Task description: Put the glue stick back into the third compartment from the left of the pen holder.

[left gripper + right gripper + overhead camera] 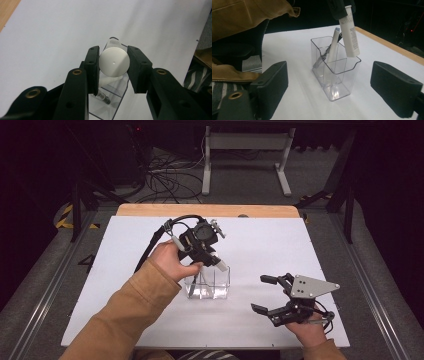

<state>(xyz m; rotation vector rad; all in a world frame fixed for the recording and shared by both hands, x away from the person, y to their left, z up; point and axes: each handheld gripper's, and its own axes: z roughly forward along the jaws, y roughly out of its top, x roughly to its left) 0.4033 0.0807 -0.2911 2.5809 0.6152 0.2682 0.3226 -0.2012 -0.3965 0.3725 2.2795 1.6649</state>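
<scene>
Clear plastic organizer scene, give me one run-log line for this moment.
left hand-held gripper: shut on white capped tube, above clear plastic organizer | right hand-held gripper: open, apart | organizer: holds white pen

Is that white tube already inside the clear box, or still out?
Still out. The left gripper holds the white tube by its cap, tilted, its lower end just above the clear box's rim.

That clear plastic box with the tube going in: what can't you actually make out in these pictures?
- Print on the white tube: too small and blurred in the right gripper view.
- Tube's cap end: covered by the left claw and cut off by that view's top edge.
- What the slim dark item in the clear box is: partly behind a white pen-like stick and wall reflections.
- Box contents in the high view: hidden by glare and the left hand.
</scene>
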